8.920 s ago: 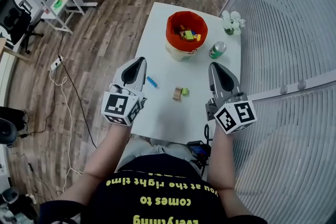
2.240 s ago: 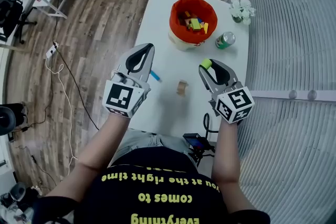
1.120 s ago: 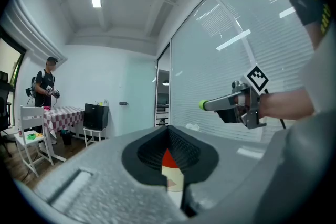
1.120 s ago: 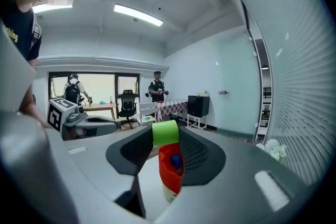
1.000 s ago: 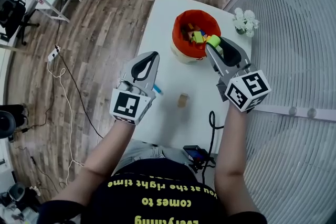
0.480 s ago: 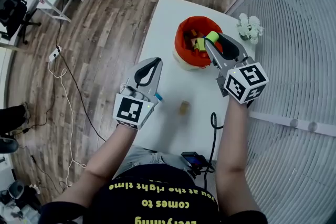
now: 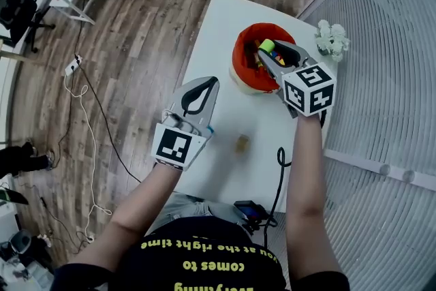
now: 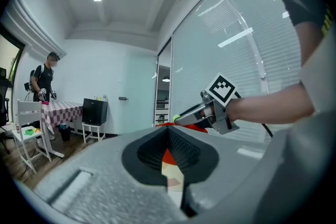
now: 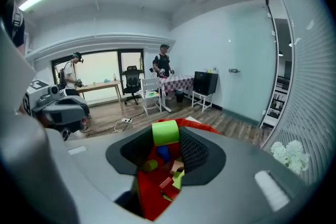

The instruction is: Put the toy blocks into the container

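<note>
1. The green block is clamped between the tips of the right gripper. Its jaws stand wide, with the pads pressing on either side of the block.
2. In the head view the green block sits at the gripper's front end, in the upper right of centre. It is over the open mouth of the red container and above its contents, not resting on them.
3. The right gripper view looks down past the held block into the container. Loose blocks lie inside it: a blue one, a yellow-green rounded one, and tan and red pieces.
4. The container stands on the white table, toward the table's far end.
5. One wooden block lies on the table well short of the container, in the centre of the frame, between the two forearms.
6. The left gripper hovers over the table's left edge, left of the wooden block and apart from it. In its own view the left gripper has its jaw tips drawn together with nothing between them.
7. White flowers stand just right of the container. A black cable hangs at the table's near right edge.
</note>
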Available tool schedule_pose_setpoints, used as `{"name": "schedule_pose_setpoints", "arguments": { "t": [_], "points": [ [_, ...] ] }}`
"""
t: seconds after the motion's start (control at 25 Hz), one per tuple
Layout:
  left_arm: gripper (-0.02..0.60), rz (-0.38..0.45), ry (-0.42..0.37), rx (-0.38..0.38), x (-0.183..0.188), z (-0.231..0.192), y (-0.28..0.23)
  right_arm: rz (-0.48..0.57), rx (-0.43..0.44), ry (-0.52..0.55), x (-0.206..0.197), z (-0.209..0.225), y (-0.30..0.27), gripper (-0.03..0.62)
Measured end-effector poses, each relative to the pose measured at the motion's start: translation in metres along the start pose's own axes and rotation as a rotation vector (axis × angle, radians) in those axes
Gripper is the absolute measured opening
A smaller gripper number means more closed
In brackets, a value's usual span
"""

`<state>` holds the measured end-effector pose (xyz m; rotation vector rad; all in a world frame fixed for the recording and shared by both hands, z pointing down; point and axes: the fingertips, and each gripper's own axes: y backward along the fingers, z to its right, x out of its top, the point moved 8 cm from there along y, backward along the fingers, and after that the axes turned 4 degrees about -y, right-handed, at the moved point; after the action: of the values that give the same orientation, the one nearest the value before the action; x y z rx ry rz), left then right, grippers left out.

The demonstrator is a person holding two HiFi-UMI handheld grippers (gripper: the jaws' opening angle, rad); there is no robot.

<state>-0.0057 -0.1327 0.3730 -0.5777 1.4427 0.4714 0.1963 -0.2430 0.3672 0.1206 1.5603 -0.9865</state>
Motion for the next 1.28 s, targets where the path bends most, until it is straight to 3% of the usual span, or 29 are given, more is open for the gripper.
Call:
{"name": "schedule_pose_setpoints", "arguments": {
  "t": [0.4,0.84,1.28],
  "points": [
    [0.002,-0.021,0.004,0.005,-0.006,-0.006,-0.001,-0.218,-0.025,0.065,-0.006,0.008,-0.046,0.164],
    [0.002,-0.038,0.010,0.005,-0.014,-0.008,0.001,-0.410,0.036,0.054,-0.013,0.015,-0.071,0.164],
    [0.002,-0.036,0.020,0.014,-0.016,-0.011,0.009,-0.482,0.077,0.066,-0.016,0.011,-0.077,0.166]
  ]
}}
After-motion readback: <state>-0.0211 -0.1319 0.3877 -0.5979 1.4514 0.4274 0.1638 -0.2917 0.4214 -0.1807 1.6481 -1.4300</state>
